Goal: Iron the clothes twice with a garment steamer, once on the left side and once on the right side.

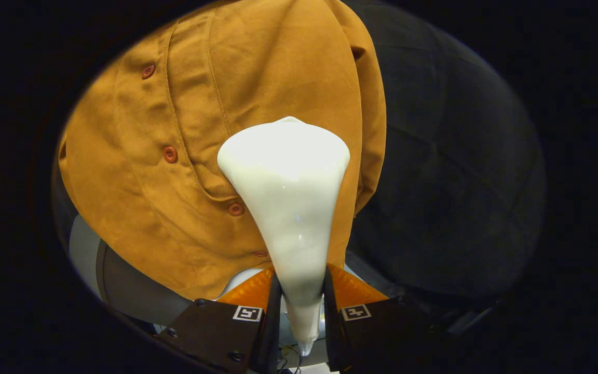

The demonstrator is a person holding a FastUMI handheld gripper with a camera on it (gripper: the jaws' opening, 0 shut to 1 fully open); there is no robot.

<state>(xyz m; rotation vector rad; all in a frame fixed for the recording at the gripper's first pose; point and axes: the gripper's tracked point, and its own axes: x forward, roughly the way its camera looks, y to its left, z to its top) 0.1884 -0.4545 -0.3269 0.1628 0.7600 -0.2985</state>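
Steamer (286, 208) clamped between tongs (301, 291), head against shirt (195, 130)

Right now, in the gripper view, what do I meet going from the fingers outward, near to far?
Gripper shut on the narrow handle of the white cone-shaped garment steamer → the steamer's wide head → mustard-brown buttoned shirt → dark cloth wall beyond.
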